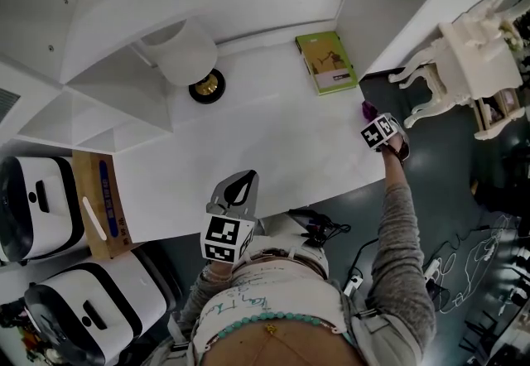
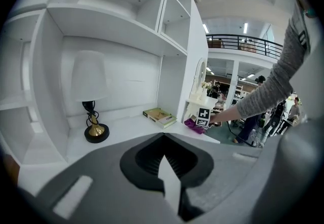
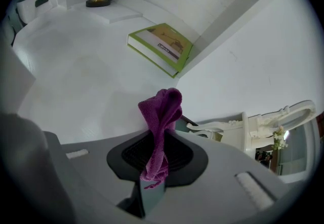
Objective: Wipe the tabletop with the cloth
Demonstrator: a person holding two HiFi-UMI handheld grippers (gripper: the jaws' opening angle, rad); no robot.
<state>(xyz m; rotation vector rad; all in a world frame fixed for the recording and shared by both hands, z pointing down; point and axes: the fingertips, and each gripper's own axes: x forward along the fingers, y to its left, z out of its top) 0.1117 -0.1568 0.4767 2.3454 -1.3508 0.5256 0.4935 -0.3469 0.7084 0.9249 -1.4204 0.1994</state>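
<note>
A purple cloth (image 3: pixel 161 126) is pinched between the jaws of my right gripper (image 3: pixel 158 164), bunched up and standing out past the tips. In the head view that gripper (image 1: pixel 374 120) hangs at the right edge of the white tabletop (image 1: pixel 273 141), the cloth (image 1: pixel 368 110) just showing at its tip. The left gripper view shows the cloth (image 2: pixel 192 124) resting at the desk's far right corner. My left gripper (image 1: pixel 238 189) is at the desk's front edge, jaws shut with nothing between them (image 2: pixel 164 167).
A green book (image 1: pixel 326 62) lies at the desk's back right. A white-shaded lamp on a black and gold base (image 1: pixel 206 86) stands at the back left. White shelves rise behind. A white ornate chair (image 1: pixel 464 66) stands right of the desk; white cases (image 1: pixel 33 207) sit left.
</note>
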